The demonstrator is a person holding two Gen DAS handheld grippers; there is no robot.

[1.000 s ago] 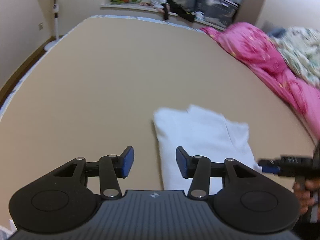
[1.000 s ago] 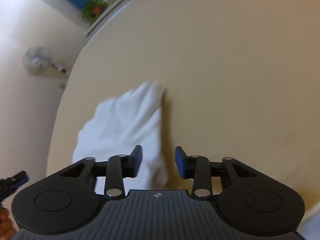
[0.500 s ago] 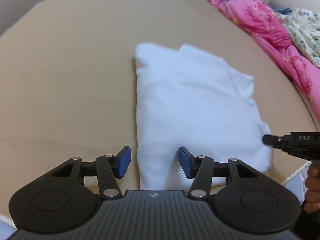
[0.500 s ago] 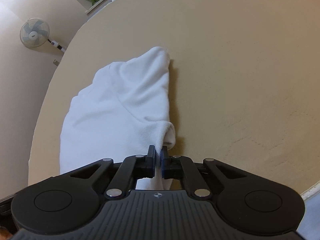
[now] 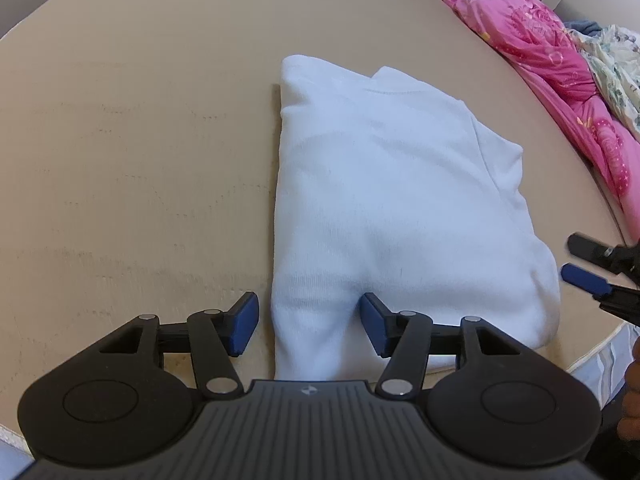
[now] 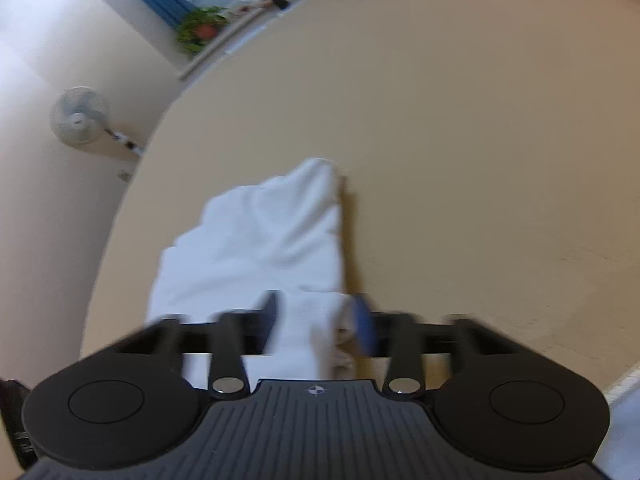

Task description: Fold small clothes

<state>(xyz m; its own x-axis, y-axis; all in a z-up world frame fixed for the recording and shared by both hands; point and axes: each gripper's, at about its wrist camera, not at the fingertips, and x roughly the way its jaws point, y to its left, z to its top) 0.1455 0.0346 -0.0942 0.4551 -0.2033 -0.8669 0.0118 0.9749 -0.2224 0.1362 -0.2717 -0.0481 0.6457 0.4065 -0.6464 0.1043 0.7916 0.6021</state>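
White garment (image 5: 384, 200) flat on the tan bed (image 5: 140, 140), long axis running 6 to 12 o'clock. Left claw (image 5: 308, 330) astride its near left corner, jaws apart, just widened, right pad on the cloth but nothing clenched. Right claw (image 6: 318, 316) at the near right corner (3 o'clock in the left view), released. Half a second back clamped on that corner; now sprung wide, cloth loose between.

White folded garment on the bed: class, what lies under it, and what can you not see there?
The white folded garment rests directly on the tan bed surface, which shows all around it. Its lower layers and the surface beneath are covered, so anything between them cannot be seen.
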